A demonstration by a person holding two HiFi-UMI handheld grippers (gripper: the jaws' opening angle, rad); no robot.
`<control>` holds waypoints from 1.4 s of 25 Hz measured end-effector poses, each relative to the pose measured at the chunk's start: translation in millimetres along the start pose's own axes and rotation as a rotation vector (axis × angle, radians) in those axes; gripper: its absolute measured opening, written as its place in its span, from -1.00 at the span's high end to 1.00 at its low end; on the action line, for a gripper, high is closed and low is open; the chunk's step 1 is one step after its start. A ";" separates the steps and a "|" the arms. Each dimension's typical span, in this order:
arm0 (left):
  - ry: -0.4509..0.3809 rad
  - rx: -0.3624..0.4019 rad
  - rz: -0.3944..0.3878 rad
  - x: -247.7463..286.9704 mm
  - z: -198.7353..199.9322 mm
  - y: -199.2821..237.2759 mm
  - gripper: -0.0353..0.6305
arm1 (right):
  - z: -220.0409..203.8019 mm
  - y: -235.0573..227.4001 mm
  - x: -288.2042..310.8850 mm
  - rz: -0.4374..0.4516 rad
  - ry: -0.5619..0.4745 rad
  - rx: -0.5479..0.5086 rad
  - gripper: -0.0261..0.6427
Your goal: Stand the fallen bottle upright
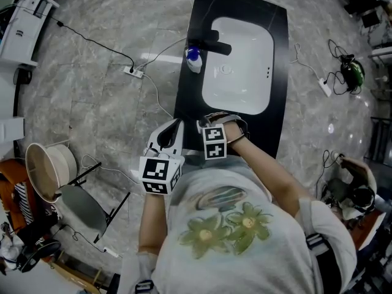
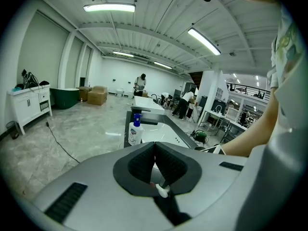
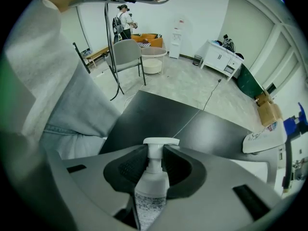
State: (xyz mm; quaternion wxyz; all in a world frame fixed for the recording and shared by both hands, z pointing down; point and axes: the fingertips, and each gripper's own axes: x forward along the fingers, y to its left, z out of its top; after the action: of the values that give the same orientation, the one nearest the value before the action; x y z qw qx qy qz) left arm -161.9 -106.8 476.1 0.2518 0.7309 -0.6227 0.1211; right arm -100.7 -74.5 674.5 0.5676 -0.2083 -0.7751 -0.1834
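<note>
A small white pump bottle (image 3: pixel 151 189) lies between the jaws of my right gripper (image 3: pixel 154 150). Its pump head (image 3: pixel 161 141) points away from me over the black counter (image 3: pixel 159 114). The dark pads press on its neck from both sides. In the head view the right gripper (image 1: pixel 215 122) points steeply down at the counter's near edge (image 1: pixel 196 103), and the bottle is hidden under it. My left gripper (image 1: pixel 176 127) hovers just left of it. In the left gripper view the left gripper (image 2: pixel 155 144) is shut on nothing.
A white sink (image 1: pixel 245 87) is set in the counter, with a black faucet (image 1: pixel 211 41) and an upright blue-capped soap bottle (image 1: pixel 193 59) at its left. On the floor are a power strip with cables (image 1: pixel 133 72), a grey chair (image 1: pixel 86 207) and a round white tub (image 1: pixel 49 170).
</note>
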 end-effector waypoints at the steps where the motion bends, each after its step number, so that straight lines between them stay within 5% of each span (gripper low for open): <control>1: 0.000 -0.002 -0.002 -1.1 -0.3 0.2 0.84 | 0.2 0.4 -0.5 -0.003 0.000 -0.001 0.56; 18: -0.024 0.045 -0.059 -4.3 7.7 -12.1 0.84 | -4.1 -7.1 -41.7 -0.116 -0.095 0.125 0.56; 35: -0.015 0.092 -0.134 -8.0 7.0 -31.8 0.84 | -13.3 -19.3 -94.9 -0.373 -0.256 0.328 0.56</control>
State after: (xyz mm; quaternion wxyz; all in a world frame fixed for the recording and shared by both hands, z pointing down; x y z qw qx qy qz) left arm -133.5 -100.5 459.3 0.2207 0.7827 -0.5680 0.1270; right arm -74.8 -108.6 586.7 0.4478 0.0111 -0.8847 -0.1292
